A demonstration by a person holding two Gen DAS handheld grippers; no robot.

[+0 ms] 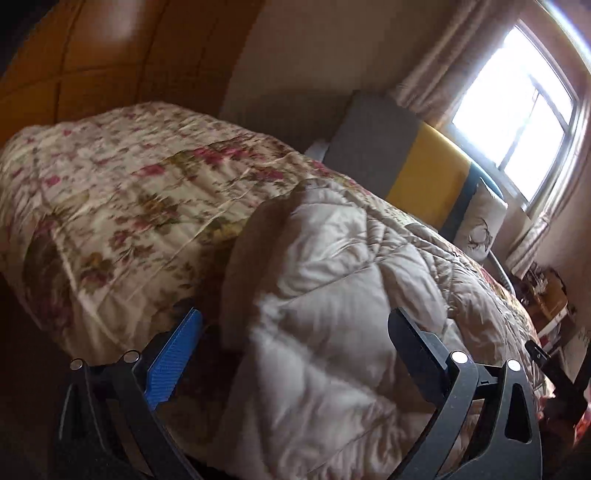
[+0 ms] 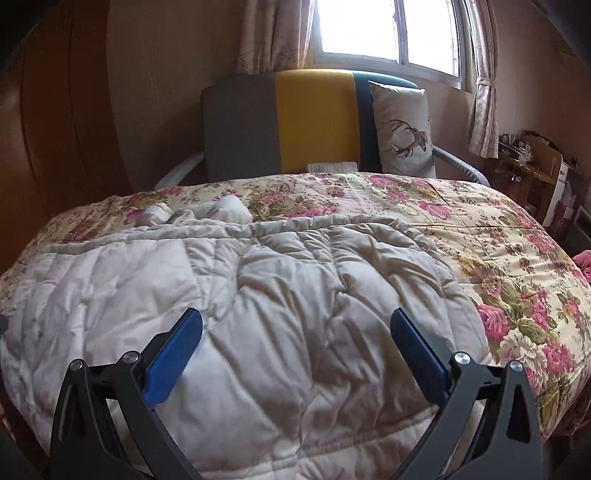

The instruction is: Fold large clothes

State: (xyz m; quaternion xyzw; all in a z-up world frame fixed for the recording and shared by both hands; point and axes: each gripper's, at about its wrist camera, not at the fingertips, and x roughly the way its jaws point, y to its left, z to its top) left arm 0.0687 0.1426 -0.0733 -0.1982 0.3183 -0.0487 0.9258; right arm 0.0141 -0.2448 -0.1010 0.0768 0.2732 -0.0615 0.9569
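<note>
A large quilted cream-white garment [image 2: 258,295] lies spread on a bed with a floral cover [image 2: 498,258]. In the left wrist view the garment [image 1: 325,295] hangs over the near bed edge, and the floral cover [image 1: 110,192] lies to its left. My left gripper [image 1: 295,325] is open, its fingers astride the garment's near part without closing on it. My right gripper [image 2: 295,325] is open just above the garment's near middle. The other gripper's dark tip [image 1: 546,362] shows at the right of the left wrist view.
A grey and yellow headboard [image 2: 295,122] stands at the far end, with a deer-print pillow [image 2: 402,129] against it. A window with curtains [image 2: 388,29] is behind. A wooden wardrobe [image 1: 92,55] stands to the left. A cluttered shelf [image 2: 535,158] stands at the right.
</note>
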